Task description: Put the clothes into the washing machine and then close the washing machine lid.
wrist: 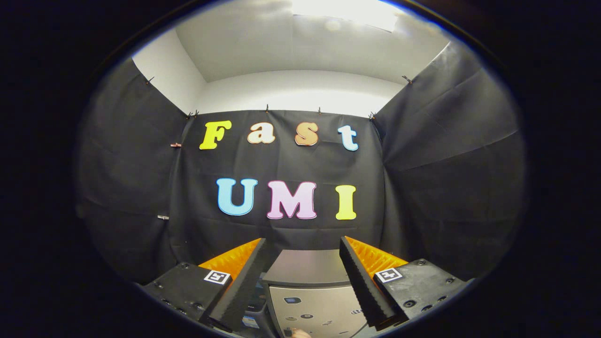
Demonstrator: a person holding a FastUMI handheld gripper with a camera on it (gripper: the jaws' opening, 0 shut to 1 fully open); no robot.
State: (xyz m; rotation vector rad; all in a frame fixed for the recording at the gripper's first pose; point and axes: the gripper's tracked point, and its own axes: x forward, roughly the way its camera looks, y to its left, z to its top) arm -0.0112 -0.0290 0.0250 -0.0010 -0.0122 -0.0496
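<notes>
Black cloth walls stand behind the grey washing machine (307,281), which sits low between my gripper (303,246) fingers, held wide with nothing in them; its lid looks hard and smooth.

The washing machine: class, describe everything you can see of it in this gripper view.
The washing machine sits low between and beyond the open gripper, whose jaws stand apart on either side of it and hold nothing. A flat grey top surface shows, looking like matt metal or plastic, and below it a paler front panel with small dark marks and buttons. It stands before the black cloth wall. Nothing visibly touches it, and whether its lid is open cannot be told.
</notes>
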